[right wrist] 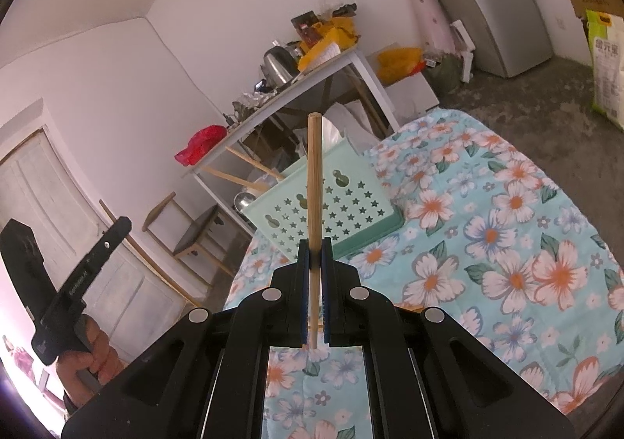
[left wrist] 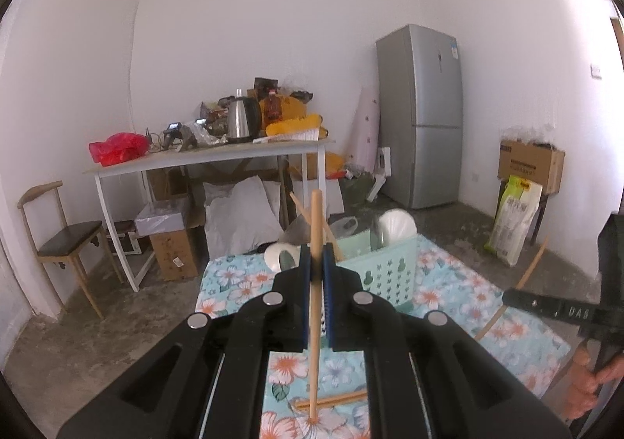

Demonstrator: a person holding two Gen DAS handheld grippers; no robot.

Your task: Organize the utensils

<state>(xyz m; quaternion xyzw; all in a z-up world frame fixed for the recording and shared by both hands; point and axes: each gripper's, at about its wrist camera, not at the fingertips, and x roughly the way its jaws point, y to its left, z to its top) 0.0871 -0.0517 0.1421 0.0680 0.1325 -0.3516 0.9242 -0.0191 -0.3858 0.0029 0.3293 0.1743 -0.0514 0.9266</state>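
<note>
- Left gripper (left wrist: 316,263) nearest; jaws clamped on chopstick (left wrist: 315,283) approx mid-length; upright, tip hanging over floral cloth (left wrist: 448,283)
- Right gripper (right wrist: 315,255) likewise pinching 2nd chopstick (right wrist: 314,185), upright
- Spare chopstick (left wrist: 331,399) lies flat on cloth, near
- Mint basket (left wrist: 390,271) far, w/ ladles, more sticks
- Sticks: light, stiff, smooth wood; prob. pivot if pinched off-centre; grip mid-shaft

Both wrist views look along closed fingers, close over the shared basket (left wrist: 384,269)
</note>
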